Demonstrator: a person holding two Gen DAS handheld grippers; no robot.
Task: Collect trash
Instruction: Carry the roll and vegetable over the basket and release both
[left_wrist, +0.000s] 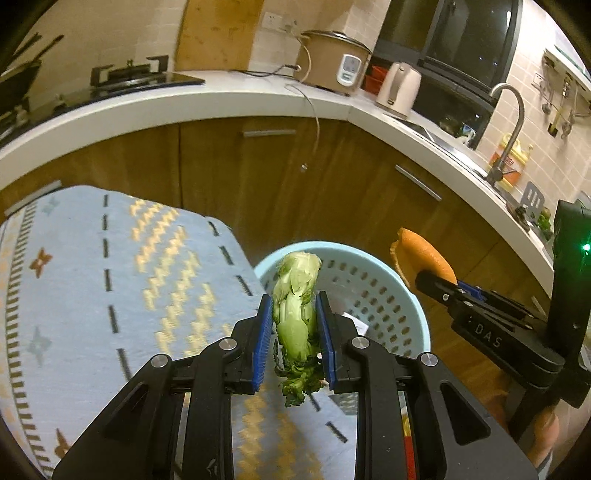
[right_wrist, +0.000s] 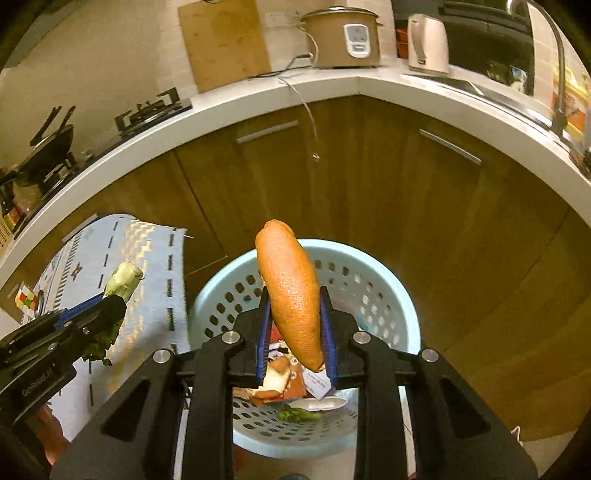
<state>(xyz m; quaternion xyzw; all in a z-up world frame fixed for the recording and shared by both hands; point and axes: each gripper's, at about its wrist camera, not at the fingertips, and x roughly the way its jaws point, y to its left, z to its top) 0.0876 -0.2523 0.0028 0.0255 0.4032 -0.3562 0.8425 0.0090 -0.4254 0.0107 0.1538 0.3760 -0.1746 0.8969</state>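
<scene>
Trash basket (right_wrist: 373, 258), the light blue perforated one, sits on the floor by the patterned rug (left_wrist: 110, 280) with wrappers (right_wrist: 284, 373) inside. Right tongs (right_wrist: 295, 339) pinch an orange peel (right_wrist: 291, 295) over it; left tongs (left_wrist: 294, 336) grip a green vegetable stump (left_wrist: 295, 295) near the rim.

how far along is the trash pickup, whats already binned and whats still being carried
Done: the light blue perforated basket already holds a printed snack wrapper, a white scrap and a green vegetable bit.
In hand: the right tool grips an orange peel over the basket; the left tool grips a leafy vegetable stub near its rim.
Left: dropping both in. Other trash isn't visible.
</scene>
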